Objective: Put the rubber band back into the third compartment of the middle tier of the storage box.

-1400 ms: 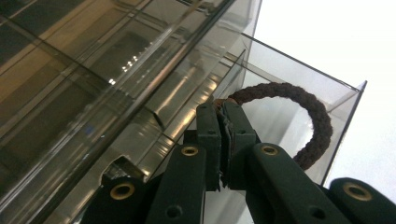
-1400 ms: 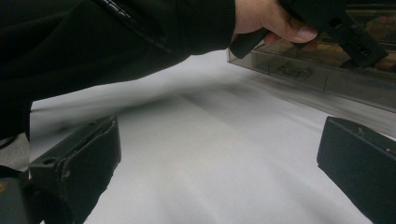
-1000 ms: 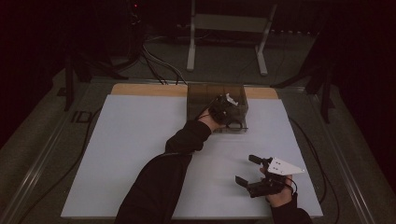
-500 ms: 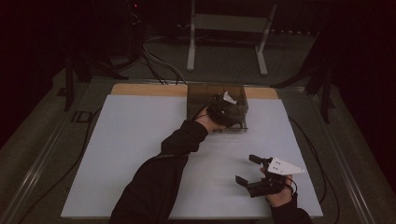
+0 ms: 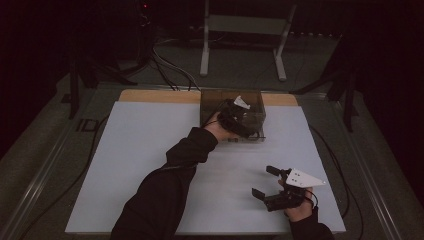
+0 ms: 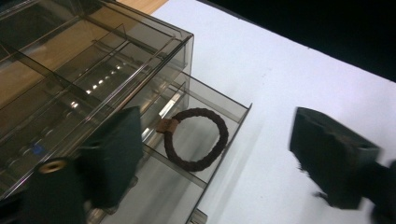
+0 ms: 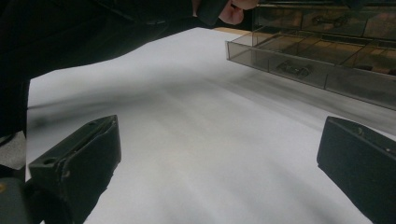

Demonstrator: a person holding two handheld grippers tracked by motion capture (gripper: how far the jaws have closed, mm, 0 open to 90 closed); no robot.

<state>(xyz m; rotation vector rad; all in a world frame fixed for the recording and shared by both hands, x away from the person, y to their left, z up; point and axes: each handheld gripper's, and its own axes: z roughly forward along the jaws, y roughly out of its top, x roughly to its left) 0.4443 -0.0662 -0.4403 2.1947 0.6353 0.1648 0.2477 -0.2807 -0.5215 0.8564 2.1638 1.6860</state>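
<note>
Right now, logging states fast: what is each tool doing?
Left tool: open, empty, over the smoky clear plastic drawer.
Right tool: open, empty.

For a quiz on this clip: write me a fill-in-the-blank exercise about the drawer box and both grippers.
1. The brown hair tie lies in the pulled-out ____ of the clear organizer box.
2. The left gripper has its jaws ____.
3. The right gripper is over the ____ table cover.

Missing words: drawer; open; white

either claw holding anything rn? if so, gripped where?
Nothing held. Left claw is open above the pulled-out drawer; the brown hair tie lies loose in it. Right claw is open over the white table.
</note>
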